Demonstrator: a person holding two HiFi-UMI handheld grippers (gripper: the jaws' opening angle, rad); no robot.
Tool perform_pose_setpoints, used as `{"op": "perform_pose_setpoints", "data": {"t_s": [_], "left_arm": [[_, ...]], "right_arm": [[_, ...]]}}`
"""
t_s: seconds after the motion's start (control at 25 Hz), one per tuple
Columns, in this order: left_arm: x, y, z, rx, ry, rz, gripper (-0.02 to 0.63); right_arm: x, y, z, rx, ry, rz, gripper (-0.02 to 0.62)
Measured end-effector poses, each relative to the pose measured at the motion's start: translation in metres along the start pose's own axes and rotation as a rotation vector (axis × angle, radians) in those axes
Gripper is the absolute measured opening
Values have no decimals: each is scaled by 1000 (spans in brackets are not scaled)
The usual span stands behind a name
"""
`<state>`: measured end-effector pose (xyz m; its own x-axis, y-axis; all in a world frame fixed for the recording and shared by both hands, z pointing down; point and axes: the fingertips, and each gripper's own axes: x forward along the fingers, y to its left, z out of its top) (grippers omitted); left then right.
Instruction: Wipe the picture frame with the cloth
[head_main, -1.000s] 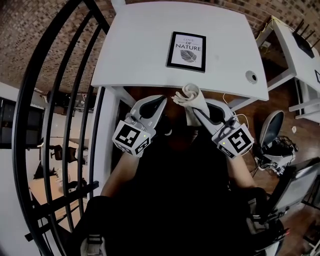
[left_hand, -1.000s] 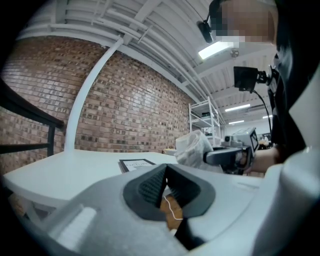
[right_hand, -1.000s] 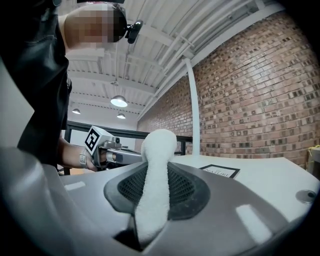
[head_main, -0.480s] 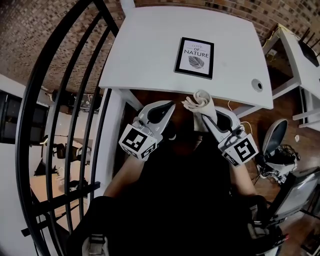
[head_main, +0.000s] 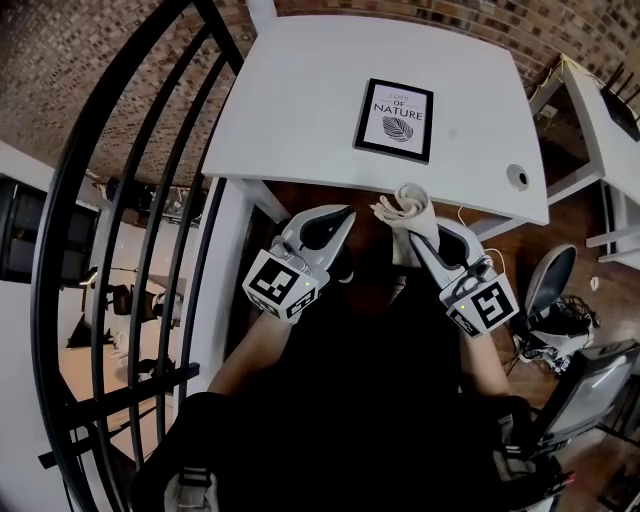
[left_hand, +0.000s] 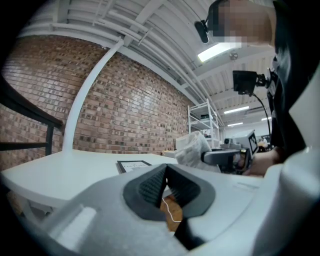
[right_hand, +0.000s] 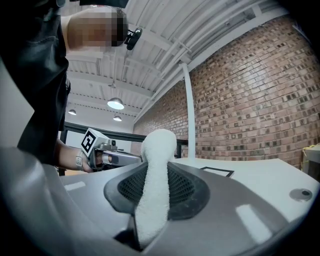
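Person in dark clothing (head_main: 350, 400) (seen from above by the head camera) holds a two-jaw tool in each hand, both just short of the near edge of a white table (head_main: 300, 100). The left gripper (head_main: 338, 214) has its jaw tips closed together with nothing between them; brown floor shows through the small gap behind the tips. The right gripper (head_main: 420, 234), beside it and a little apart, is clamped on a white cloth (head_main: 404, 203). The cloth runs up between the ribbed pads and stands out past the tips in a rounded, bunched end. That end sits right at the table's near edge; whether it touches the edge cannot be told.

Farther on, the picture frame (head_main: 395, 120) lies flat on the tabletop, black-bordered, with a leaf print and the word "NATURE" on white. It is well apart from the cloth and from both tools. A round cable opening (head_main: 518, 178) sits near the table's right corner. A black railing (head_main: 120, 220) curves along the left, and a chair (head_main: 552, 285) stands low at the right. A brick wall (left_hand: 125, 100) rises behind the table.
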<state>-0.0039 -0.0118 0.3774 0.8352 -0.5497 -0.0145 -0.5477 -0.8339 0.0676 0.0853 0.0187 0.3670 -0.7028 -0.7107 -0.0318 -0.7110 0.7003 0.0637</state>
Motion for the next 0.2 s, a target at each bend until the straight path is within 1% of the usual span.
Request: {"op": "perform_pose_setpoints", "data": {"t_s": [0.2], "left_arm": [[0,3,-1,-3,-1,1,3]], "right_arm": [[3,0,-2,0,0,1,100]]}}
